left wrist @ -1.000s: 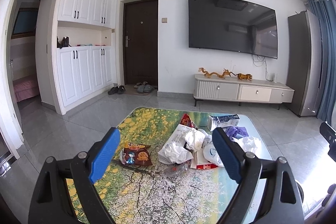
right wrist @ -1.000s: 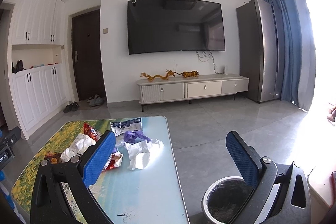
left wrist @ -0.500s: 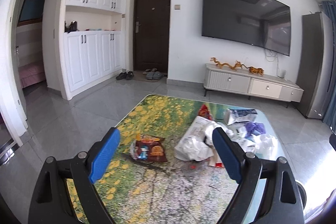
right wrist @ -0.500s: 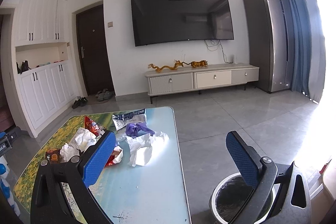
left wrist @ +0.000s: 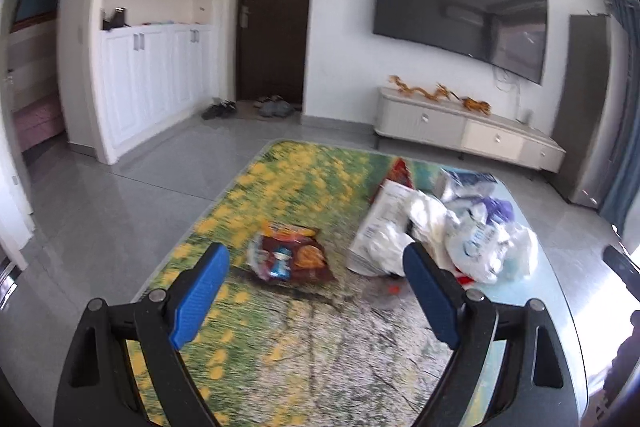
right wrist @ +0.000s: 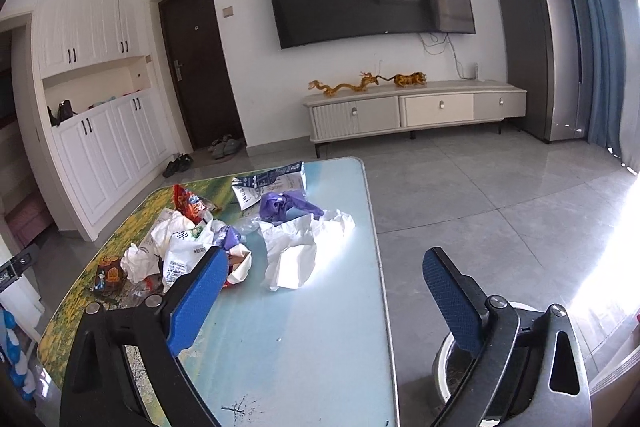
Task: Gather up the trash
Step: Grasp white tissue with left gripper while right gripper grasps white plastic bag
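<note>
We see the snack wrapper flat at mid-frame on the table, long axis running toward lower right, trash pile right of it, left gripper pitched down, wide and empty, right gripper closing, nothing between.
</note>
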### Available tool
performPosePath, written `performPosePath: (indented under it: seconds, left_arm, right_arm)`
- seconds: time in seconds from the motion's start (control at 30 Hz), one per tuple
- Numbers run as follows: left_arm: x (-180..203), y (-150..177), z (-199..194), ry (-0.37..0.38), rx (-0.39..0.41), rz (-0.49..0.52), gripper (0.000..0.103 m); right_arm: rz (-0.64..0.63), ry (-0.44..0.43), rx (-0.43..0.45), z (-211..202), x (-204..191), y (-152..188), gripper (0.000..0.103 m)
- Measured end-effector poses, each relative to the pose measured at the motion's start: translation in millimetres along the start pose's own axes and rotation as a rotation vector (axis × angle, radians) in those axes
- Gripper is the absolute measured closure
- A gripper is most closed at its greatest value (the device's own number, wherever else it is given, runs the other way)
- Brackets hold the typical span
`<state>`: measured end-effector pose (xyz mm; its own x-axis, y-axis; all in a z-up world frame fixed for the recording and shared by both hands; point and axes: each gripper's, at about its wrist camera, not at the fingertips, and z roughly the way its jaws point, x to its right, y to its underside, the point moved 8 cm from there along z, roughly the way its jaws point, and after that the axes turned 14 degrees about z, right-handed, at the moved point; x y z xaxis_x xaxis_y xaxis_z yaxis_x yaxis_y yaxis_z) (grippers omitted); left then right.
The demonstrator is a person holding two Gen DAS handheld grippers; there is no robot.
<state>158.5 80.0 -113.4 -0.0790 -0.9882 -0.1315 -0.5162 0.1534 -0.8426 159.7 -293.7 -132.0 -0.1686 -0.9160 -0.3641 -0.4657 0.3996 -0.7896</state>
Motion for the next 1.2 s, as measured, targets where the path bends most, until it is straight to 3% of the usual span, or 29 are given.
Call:
performPosePath:
  seconds: [0.2, 0.3, 0.7, 0.97, 1.1, 1.17, 1.2]
  left_arm:
    - [42, -3, 38, 0.201, -0.071, 0.056, 0.036]
    - [58, -7, 57, 0.264, -0.099, 0.067, 0.036]
    - [59, -1, 114, 0.321, -0.189, 0.087, 0.042]
    - [66, 1, 129, 0.342, -0.214, 0.123, 0.043]
    - [71, 9, 135, 0.360, -0.245, 0.127, 0.066]
    - [72, 13, 135, 0.372, -0.252, 0.122, 0.072]
    - [72, 15, 134, 0.375, -0.252, 0.122, 0.076]
  right_arm:
    - [-0.049, -0.081, -0.101, 25, -23, 18, 0.031]
    - [-0.069, -0.129, -0.153, 38, -36, 24, 0.038]
    - [-0.238, -0.346, -0.287, 84, -128, 34, 0.044]
    - [-0.308, -0.319, -0.376, 114, -145, 51, 0.055]
    - [-0.305, -0.306, -0.416, 117, -139, 61, 0.066]
    - [-0.300, -0.306, -0.433, 116, -136, 65, 0.082]
    - [-0.299, -0.311, -0.438, 115, -136, 66, 0.084]
